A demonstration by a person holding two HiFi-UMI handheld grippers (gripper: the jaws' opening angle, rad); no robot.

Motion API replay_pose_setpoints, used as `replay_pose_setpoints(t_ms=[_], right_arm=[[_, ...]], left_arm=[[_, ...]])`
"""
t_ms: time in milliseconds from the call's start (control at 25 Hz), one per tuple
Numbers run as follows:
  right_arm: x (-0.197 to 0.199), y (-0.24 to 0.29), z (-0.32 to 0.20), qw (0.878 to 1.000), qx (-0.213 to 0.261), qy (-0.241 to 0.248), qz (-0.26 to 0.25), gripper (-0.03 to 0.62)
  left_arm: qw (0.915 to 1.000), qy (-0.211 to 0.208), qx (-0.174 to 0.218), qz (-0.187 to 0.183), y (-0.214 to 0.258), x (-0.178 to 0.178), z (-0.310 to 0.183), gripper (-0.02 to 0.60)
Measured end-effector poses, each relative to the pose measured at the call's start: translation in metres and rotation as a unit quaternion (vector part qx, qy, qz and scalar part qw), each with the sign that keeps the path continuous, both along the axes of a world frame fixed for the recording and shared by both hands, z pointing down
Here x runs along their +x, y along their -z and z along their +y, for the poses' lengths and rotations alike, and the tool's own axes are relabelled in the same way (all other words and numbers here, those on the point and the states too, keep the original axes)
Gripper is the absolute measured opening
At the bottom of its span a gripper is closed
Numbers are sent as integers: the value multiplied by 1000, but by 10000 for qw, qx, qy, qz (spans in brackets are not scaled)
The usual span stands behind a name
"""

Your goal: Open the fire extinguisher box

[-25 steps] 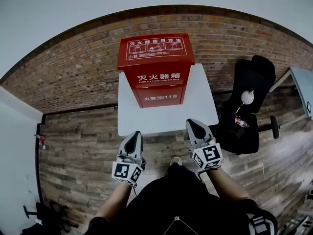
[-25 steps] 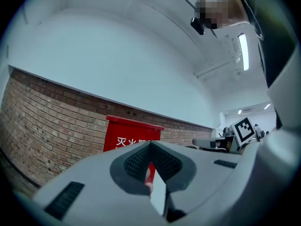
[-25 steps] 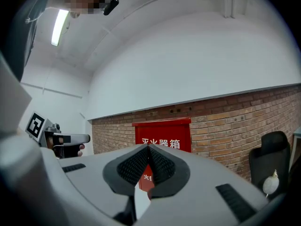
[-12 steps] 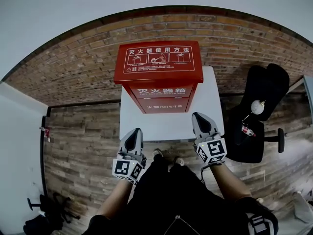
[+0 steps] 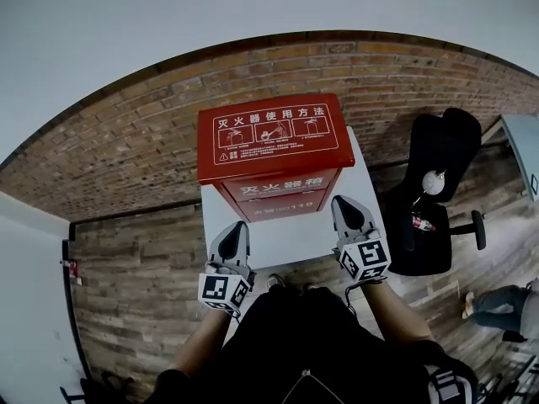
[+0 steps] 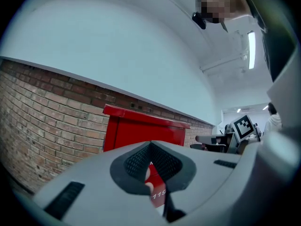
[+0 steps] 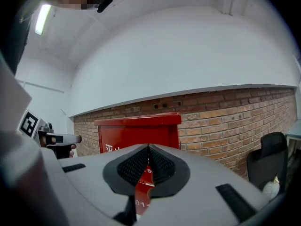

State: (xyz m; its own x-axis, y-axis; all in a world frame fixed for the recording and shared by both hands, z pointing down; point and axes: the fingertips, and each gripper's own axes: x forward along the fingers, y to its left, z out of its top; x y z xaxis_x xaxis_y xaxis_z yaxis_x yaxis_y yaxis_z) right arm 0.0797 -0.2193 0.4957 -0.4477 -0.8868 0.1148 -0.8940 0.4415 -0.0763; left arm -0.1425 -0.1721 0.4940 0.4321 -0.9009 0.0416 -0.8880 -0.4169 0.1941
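Lid (image 5: 271,135) down flat on the red fire extinguisher box (image 5: 278,194), so none of the opening is done yet and the whole job lies ahead.

Starting at the left, wooden floor (image 5: 135,251) runs bare beside the white bench (image 5: 278,241), with plenty of room on that flank. The left gripper (image 5: 237,229) hangs at the bench's near left corner. Its jaws are pressed together on nothing, nose aimed at the box front. In its own view the red panel peeks through the slit between the pads.

Centre now. The box stands upright on the bench, back toward the brick wall (image 5: 126,141). Its lid overhangs the body at the front and sides. That lip looks the likely place to get a purchase, though I can't make out a latch or handle from here. A bare strip of bench in front of the box gives both grippers room to come in.

The right gripper (image 5: 342,205) appears over the bench's near right corner. It is nearer the box than its partner but apart from it, jaws closed up and empty as well.

Further right, a black office chair (image 5: 438,200) sits just beside the bench. That side is tighter, and a wide swing could catch it. Above the lid there's only clear air, so it has room to lift.
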Motion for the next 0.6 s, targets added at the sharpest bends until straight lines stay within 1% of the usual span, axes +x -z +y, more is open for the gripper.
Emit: replay_pose_setpoints(t_ms=[160, 240, 360, 480, 560, 600], right_arm=[[-14, 2, -8, 9999, 37, -101, 14, 18], [-15, 1, -12, 9999, -3, -104, 8, 18], [-11, -3, -20, 10000, -63, -69, 26, 18], [-8, -1, -28, 10000, -33, 57, 53, 18], [-8, -1, -30, 9998, 10, 194, 56, 20], [-7, -2, -31, 9996, 18, 266, 47, 44]], left_arm=[[9999, -153, -28, -16, -1, -12, -20, 46], [9999, -124, -52, 4, -1, -15, -28, 46], [10000, 31, -52, 15, 0, -18, -34, 46], [9999, 139, -70, 31, 1, -21, -37, 46], [9999, 138, -57, -40, 1, -23, -40, 48], [9999, 127, -61, -74, 0, -24, -42, 52]])
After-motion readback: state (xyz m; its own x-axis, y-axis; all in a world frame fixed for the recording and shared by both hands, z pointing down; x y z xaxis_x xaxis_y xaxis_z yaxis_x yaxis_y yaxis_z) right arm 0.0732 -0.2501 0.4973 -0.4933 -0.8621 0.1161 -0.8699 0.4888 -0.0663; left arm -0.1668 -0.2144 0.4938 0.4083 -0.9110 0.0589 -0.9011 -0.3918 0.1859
